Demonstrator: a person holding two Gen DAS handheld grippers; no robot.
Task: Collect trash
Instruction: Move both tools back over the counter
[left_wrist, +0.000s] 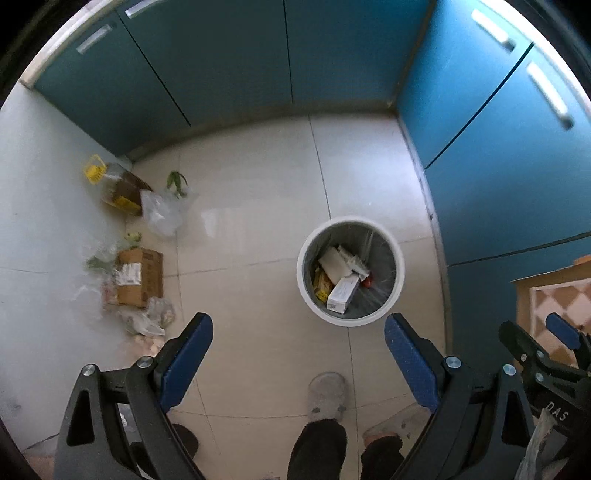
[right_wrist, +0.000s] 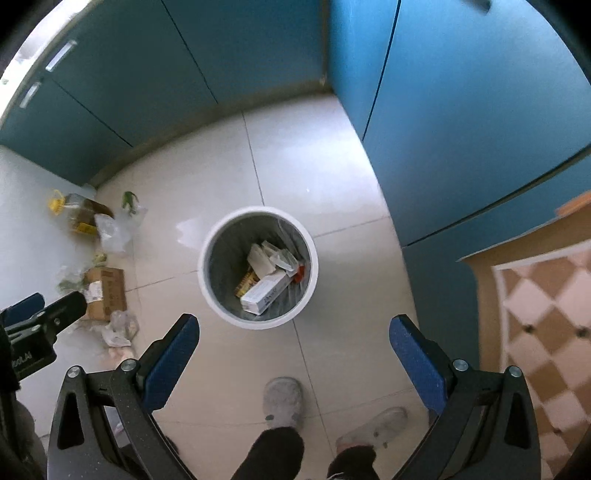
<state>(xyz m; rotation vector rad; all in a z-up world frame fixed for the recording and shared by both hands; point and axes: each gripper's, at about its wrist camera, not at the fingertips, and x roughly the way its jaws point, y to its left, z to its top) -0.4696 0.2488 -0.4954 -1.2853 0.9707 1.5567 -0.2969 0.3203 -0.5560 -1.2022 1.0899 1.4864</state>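
A white round trash bin (left_wrist: 397, 254) (right_wrist: 312, 254) stands on the tiled floor, lined with a bag and holding several boxes, among them a white carton (left_wrist: 343, 293) (right_wrist: 264, 293). My left gripper (left_wrist: 298, 334) is open and empty, held high above the floor with the bin just beyond its fingertips. My right gripper (right_wrist: 294, 332) is open and empty, also high up, with the bin just ahead between its fingers. Each gripper shows at the edge of the other's view.
Along the left wall lie a cardboard box (left_wrist: 142, 277) (right_wrist: 107, 291), clear plastic bags (left_wrist: 162, 214) (right_wrist: 110, 230), a yellow-capped oil bottle (left_wrist: 118, 186) (right_wrist: 79, 216) and green scraps (left_wrist: 177, 182). Blue cabinets (left_wrist: 498, 166) line the back and right. The person's slippered feet (left_wrist: 327, 395) (right_wrist: 284, 400) stand below.
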